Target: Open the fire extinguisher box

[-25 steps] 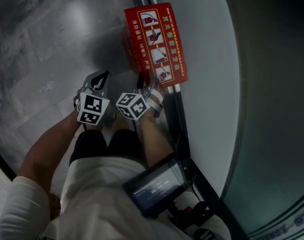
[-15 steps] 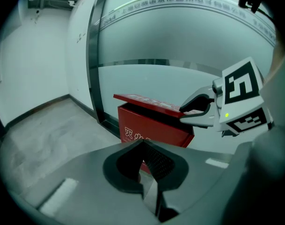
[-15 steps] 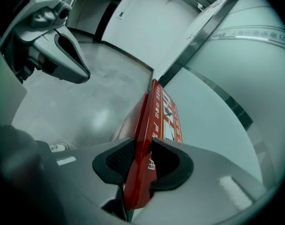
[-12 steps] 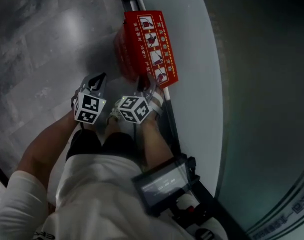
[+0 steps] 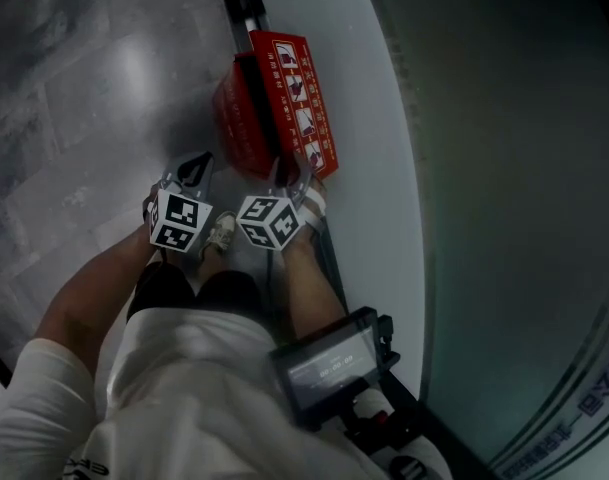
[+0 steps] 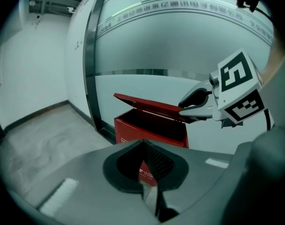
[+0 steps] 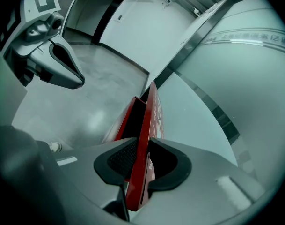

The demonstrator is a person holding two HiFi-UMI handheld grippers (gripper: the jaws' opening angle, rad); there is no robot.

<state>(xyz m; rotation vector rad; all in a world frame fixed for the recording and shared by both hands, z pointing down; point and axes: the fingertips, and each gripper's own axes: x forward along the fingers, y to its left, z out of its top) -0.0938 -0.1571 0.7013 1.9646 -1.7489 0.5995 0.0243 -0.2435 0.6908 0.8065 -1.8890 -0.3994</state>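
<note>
The red fire extinguisher box (image 5: 229,128) stands on the floor against the curved wall. Its lid (image 5: 300,108), printed with instruction pictures, is lifted partway, and the dark inside (image 6: 151,125) shows under it. My right gripper (image 5: 290,174) is shut on the lid's near edge. In the right gripper view the lid (image 7: 144,135) runs edge-on between the pads (image 7: 118,159). Its jaws have just been closing onto that lid. My left gripper (image 5: 198,162) hovers left of the box, shut and holding nothing, and it also shows in the right gripper view (image 7: 73,78).
A curved pale wall (image 5: 384,168) with a dark metal frame strip (image 6: 90,78) rises right behind the box. Grey tiled floor (image 5: 74,98) stretches to the left. The person's shoe (image 5: 221,232) is just below the grippers, and a screen device (image 5: 324,366) hangs at the chest.
The right gripper has risen with the lid's edge, so the lid has swung up and the box's inside now shows. The left gripper has stayed about where it was.
</note>
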